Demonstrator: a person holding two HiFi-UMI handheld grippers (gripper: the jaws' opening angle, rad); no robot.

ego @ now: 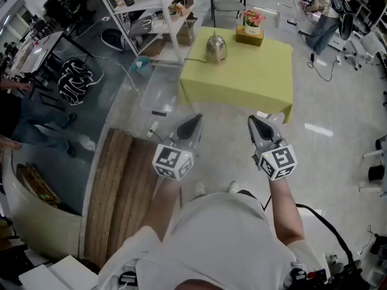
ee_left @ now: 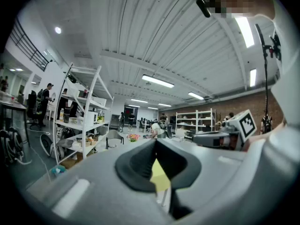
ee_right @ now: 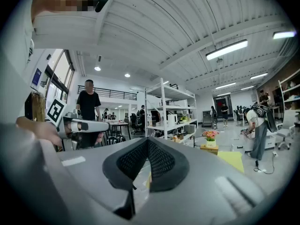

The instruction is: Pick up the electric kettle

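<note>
On the yellow bench (ego: 254,83), near its far left corner, the electric kettle (ego: 216,48) stood upright in the head view. A flower pot (ego: 250,29) sat at the far edge of the bench, just right of the kettle. A shelf rack (ego: 151,11) stood left of the bench, and a clear bin (ego: 158,89) lay on the floor against the left side of the bench. The left claw (ego: 191,125) and the right claw (ego: 261,127) were held side by side on the near side of the bench, both aimed toward it and well apart from the kettle. Neither touched anything.

Left gripper view: the left claw (ee_left: 155,142) had its jaw tips pressed together, with nothing held. A strip of the bench (ee_left: 159,177) showed through the gap below the tips. The right claw (ee_left: 225,137) appeared to the right, level.

Right gripper view: the right claw (ee_right: 148,142) was fully closed and empty. The bench (ee_right: 243,161) lay ahead and to the right, with the flower pot (ee_right: 210,137) on it. The left claw (ee_right: 86,125) appeared at the left. A person in black (ee_right: 88,107) stood far left of the bench.
</note>
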